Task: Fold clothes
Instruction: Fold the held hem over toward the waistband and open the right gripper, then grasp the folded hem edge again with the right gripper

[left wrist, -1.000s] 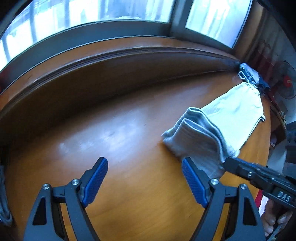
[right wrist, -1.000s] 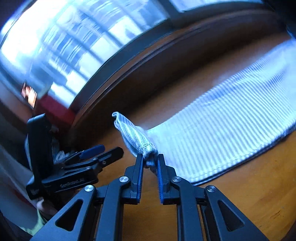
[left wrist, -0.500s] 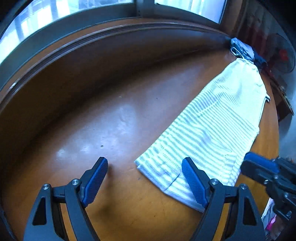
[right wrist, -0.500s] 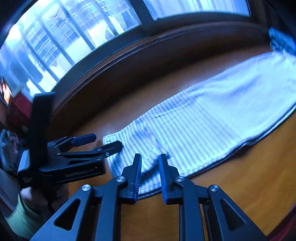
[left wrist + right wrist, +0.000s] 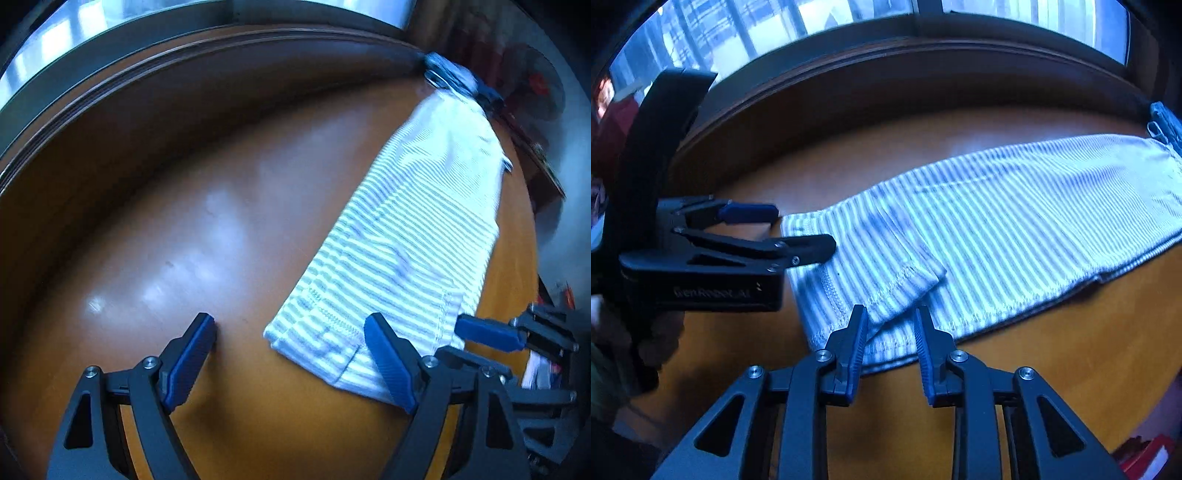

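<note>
striped garment (image 5: 997, 221) flat, ahead of parted fingers (image 5: 857, 343)

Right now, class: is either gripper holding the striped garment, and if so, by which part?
Nothing is held. The left gripper and right gripper are both open over the near end of the striped garment, which lies flat.

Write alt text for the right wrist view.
A striped garment lies flat along a wooden table beneath a window. The right gripper is open over its near hem, and the left gripper, also open, reaches in at the garment's left end.
</note>
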`<state>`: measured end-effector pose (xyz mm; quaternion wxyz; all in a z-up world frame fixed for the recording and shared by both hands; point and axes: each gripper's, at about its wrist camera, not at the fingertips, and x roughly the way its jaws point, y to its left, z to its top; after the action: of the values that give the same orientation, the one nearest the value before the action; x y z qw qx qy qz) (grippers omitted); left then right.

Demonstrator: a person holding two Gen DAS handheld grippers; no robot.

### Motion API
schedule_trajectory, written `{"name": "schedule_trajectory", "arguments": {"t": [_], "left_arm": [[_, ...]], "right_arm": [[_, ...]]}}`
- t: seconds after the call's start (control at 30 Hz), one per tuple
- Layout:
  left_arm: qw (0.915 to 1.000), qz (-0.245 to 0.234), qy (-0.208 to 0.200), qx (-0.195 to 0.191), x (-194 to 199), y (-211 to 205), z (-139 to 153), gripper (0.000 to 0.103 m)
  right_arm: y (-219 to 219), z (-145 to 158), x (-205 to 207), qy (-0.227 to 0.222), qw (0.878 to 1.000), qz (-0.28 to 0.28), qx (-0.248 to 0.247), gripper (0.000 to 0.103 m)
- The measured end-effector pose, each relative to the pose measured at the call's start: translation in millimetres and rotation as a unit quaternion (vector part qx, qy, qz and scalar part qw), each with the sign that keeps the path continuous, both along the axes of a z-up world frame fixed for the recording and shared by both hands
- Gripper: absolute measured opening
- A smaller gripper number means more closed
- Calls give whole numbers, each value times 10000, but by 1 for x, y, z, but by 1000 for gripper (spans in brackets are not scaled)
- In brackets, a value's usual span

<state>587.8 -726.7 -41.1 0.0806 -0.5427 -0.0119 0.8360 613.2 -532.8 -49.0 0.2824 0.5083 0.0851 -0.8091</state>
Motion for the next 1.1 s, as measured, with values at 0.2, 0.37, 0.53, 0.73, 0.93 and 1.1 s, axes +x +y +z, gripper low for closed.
{"name": "schedule_trajectory", "arguments": {"t": [0.2,0.37,0.53,0.73,0.93,1.1], "left_arm": [[9976,-688,29,28,42,27,1,83],[9945,-1011,249,-134,54,23,6,83],[9880,-1406,419,-487,70,5,12,83],[9889,-1387,326,-428,79,-8,3,83],[9875,-1532,304,-230,87,18,-5,83],[9867,-1604,234,-121,80,25,-11,83]], "right_arm": [[32,2,41,-196,9995,-202,142,27],[48,12,67,138,9982,-565,127,27],[40,21,98,234,9996,-177,-53,37],[60,19,110,341,9992,81,-192,39],[42,3,104,126,9997,189,73,39],[42,3,93,147,9998,-100,129,15]]}}
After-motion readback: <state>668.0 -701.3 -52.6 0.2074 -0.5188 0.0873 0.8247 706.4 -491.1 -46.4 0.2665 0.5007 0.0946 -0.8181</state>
